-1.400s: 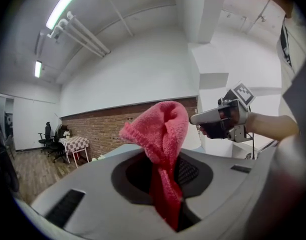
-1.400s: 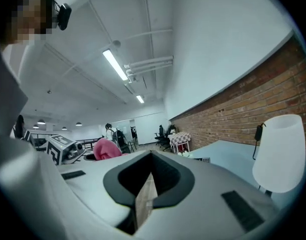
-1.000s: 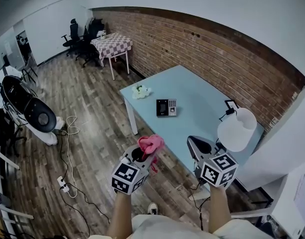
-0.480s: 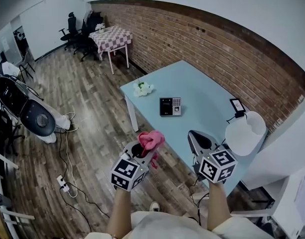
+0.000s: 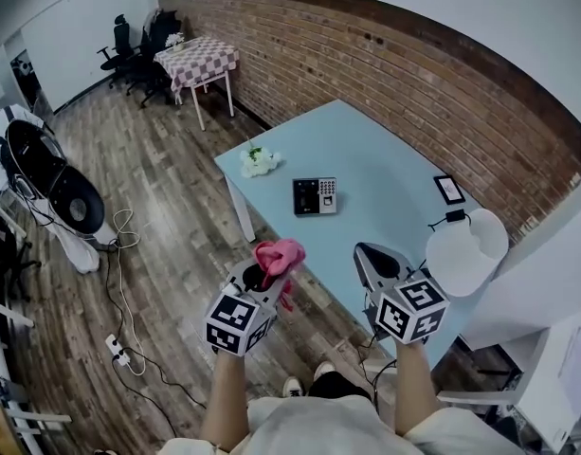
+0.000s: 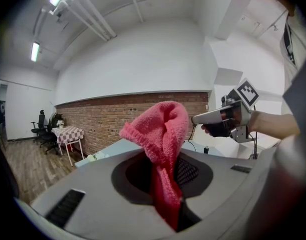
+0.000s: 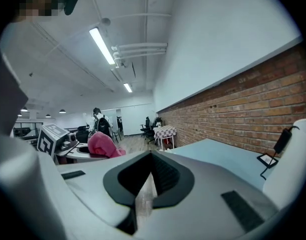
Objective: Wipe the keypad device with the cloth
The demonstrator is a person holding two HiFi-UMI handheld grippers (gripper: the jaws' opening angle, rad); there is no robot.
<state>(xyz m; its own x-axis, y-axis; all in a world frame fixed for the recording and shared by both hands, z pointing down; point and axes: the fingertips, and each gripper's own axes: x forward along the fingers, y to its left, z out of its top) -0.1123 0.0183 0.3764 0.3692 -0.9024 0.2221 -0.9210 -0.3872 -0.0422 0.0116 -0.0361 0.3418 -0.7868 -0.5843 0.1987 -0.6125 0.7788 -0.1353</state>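
Left tongs (image 6: 161,184) pinch pink cloth (image 6: 162,129) | right tongs (image 7: 145,184) pressed together | keypad device (image 5: 315,196) on table (image 5: 385,150) only in head view

Keypad device (image 5: 315,196) details too small

Bright ceiling tubes (image 7: 105,46) — soft shadows, fisheye bending at edges (dark vignetted corners)

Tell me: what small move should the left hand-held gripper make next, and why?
Probably bring the left hand-held gripper forward, toward the keypad device on the table. Its jaws are shut on the pink cloth, but in the head view it hangs over the floor, short of the table edge, apart from the device.
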